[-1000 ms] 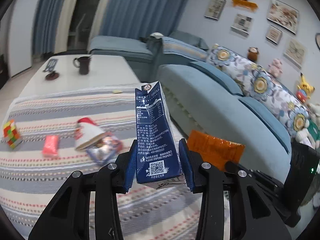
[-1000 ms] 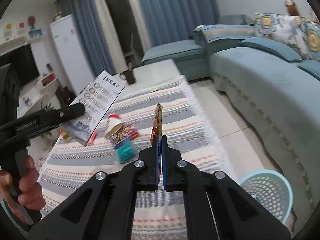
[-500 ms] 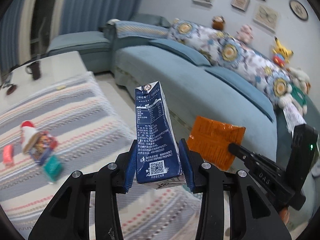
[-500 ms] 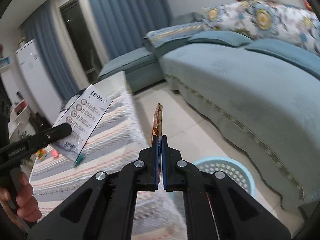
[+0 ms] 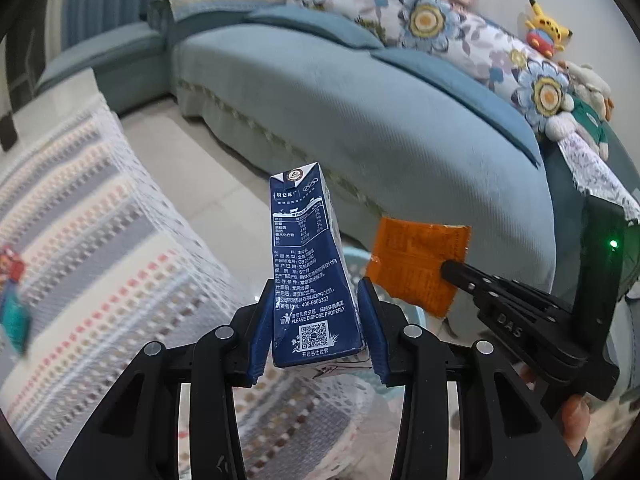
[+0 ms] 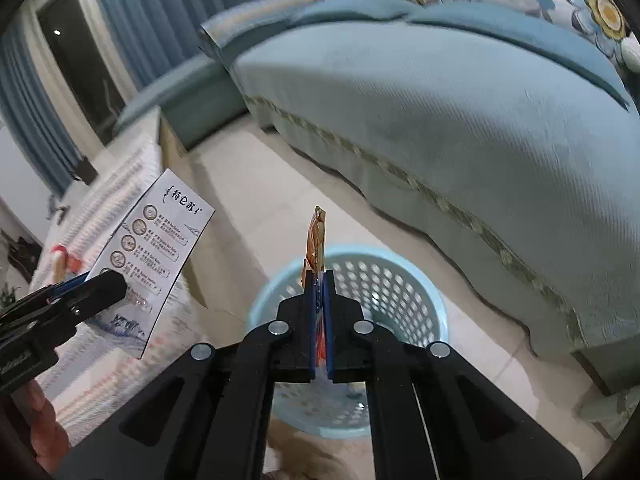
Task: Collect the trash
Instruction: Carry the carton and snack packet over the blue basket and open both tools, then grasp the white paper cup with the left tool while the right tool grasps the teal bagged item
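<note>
My left gripper (image 5: 316, 332) is shut on a dark blue milk carton (image 5: 308, 264), held upright near the striped table's corner. In the right wrist view the same carton (image 6: 156, 256) shows its white printed side at the left, pinched by the left gripper (image 6: 100, 288). My right gripper (image 6: 319, 316) is shut on a flat orange snack wrapper (image 6: 316, 240), seen edge-on above a light blue mesh basket (image 6: 400, 280) on the floor. From the left wrist view the wrapper (image 5: 416, 260) hangs to the carton's right, with the right gripper (image 5: 448, 268) clamping its edge.
A teal sofa (image 5: 400, 128) with floral cushions and plush toys runs along the far side. The table with a striped cloth (image 5: 92, 240) lies at left, with small items (image 5: 12, 296) blurred at its edge. Pale tiled floor (image 6: 260, 200) separates table and sofa.
Both grippers have swung away from the table toward the sofa and sunk lower, still holding the carton and the wrapper. The blue basket now sits directly under the right gripper.
</note>
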{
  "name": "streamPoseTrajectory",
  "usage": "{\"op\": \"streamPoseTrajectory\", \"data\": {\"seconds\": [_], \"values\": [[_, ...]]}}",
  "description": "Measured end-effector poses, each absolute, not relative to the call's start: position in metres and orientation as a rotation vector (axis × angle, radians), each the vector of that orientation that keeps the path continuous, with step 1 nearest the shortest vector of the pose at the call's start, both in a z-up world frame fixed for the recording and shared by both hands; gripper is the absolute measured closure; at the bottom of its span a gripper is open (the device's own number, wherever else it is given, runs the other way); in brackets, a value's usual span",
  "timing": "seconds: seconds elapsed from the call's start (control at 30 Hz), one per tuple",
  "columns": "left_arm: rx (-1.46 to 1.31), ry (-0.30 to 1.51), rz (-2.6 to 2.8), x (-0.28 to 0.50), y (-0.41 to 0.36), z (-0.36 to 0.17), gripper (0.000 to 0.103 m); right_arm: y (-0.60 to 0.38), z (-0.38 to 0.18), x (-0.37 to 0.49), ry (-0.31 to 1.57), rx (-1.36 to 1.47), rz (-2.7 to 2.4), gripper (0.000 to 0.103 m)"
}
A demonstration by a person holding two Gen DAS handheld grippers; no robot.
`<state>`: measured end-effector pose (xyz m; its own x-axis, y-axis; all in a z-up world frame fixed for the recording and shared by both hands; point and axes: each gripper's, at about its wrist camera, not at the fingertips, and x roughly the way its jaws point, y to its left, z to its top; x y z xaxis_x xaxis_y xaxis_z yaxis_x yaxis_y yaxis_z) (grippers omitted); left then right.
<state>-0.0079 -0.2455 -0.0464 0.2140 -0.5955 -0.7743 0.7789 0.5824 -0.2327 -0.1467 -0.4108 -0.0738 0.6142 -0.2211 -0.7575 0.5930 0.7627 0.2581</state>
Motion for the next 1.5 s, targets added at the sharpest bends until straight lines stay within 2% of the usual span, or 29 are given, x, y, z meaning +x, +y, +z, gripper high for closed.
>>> {"op": "streamPoseTrajectory", "data": {"seconds": [0.27,0.33,0.43,0.57,0.63,0.67,0.77,1.1,1.37,1.5], "values": [[0.234,1.045,-1.001,-0.008,-0.257,-0.074,0.063,-0.419,-0.111,-0.146,0.887,0.564,-0.518,0.101],[0.234,1.053,-1.0,-0.007,-0.255,-0.077,0.055,-0.42,-0.118,-0.146,0.906,0.572,-0.525,0.1],[0.232,1.051,-1.002,-0.008,-0.25,-0.079,0.055,-0.423,-0.124,-0.146,0.922,0.587,-0.53,0.099],[0.21,1.05,-0.996,-0.005,-0.238,-0.075,0.054,-0.42,-0.124,-0.146,0.929,0.585,-0.537,0.094],[0.196,1.047,-0.991,-0.003,-0.231,-0.072,0.054,-0.418,-0.122,-0.145,0.926,0.584,-0.535,0.09],[0.19,1.044,-0.989,-0.002,-0.227,-0.07,0.054,-0.417,-0.121,-0.144,0.924,0.581,-0.536,0.085],[0.174,1.035,-0.984,0.0,-0.217,-0.064,0.054,-0.413,-0.114,-0.144,0.911,0.567,-0.541,0.072],[0.103,0.968,-0.928,0.008,-0.17,-0.029,0.053,-0.37,-0.06,-0.13,0.783,0.496,-0.413,0.072],[-0.009,0.87,-0.807,0.034,-0.095,0.013,0.053,-0.31,-0.006,-0.094,0.677,0.379,-0.282,0.071],[-0.054,0.83,-0.722,0.055,-0.051,0.027,0.05,-0.27,0.009,-0.059,0.664,0.329,-0.188,0.062]]}}
